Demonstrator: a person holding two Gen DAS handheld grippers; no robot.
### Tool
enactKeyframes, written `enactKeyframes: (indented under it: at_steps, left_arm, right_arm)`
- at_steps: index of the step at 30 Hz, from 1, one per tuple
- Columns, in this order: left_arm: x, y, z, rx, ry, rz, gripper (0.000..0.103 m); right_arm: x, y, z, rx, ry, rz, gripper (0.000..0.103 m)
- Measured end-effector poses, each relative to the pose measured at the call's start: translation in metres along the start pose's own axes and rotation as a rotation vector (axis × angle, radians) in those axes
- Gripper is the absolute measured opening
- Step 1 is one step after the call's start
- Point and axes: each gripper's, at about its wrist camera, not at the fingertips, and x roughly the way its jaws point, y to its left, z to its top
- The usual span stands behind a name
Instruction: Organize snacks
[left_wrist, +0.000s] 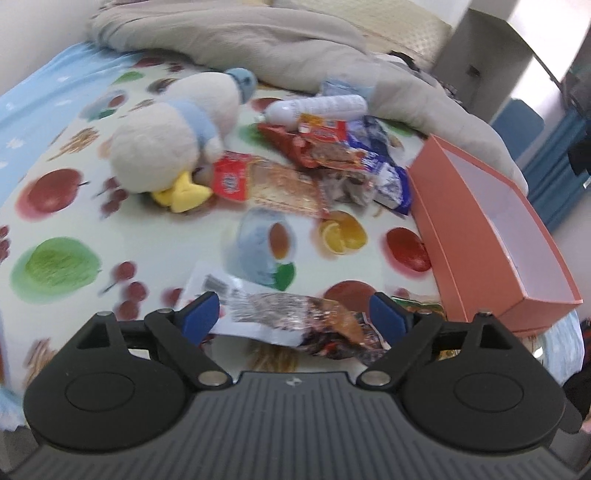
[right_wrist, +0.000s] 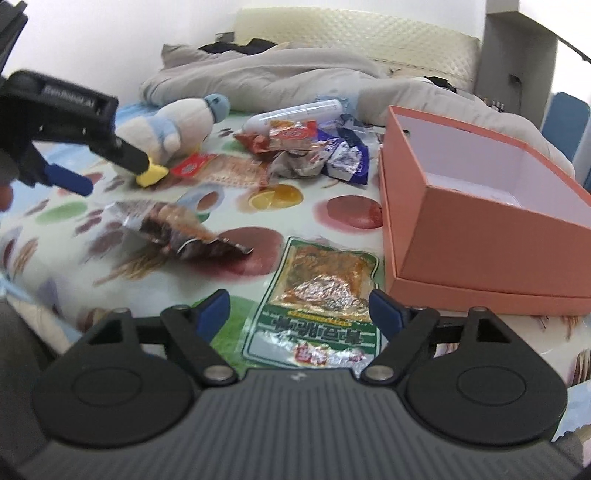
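Hovering wide open: left gripper over a crinkly brown snack bag, right gripper over a green snack packet, neither squeezing anything. Lying beside the orange box on the fruit sheet.

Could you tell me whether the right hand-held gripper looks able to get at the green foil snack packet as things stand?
Probably yes. The right hand-held gripper is open, and the green foil snack packet lies flat on the fruit-print sheet right between its fingers, nothing covering it. The orange cardboard box sits just beside it, apart.
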Motion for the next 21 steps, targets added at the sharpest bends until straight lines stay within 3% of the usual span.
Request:
enactKeyframes:
  at_steps: [4, 12, 16, 21]
  left_arm:
    - [0.014, -0.012, 0.001, 0.036, 0.025, -0.033, 0.091]
    - [0.043, -0.042, 0.005, 0.228, 0.083, -0.03, 0.091]
    - [0.062, -0.054, -0.002, 0.334, 0.124, 0.031, 0.091]
    - [0.076, -0.049, -0.013, 0.33, 0.167, 0.083, 0.091]
  right_arm:
    - [0.012, -0.008, 0.001, 0.048, 0.026, 0.0, 0.083]
    - [0.04, -0.018, 0.006, 0.113, 0.084, 0.003, 0.084]
    - [0.053, -0.021, 0.009, 0.126, 0.105, -0.001, 0.089]
    - [0.063, -0.025, 0.009, 0.113, 0.105, -0.028, 0.092]
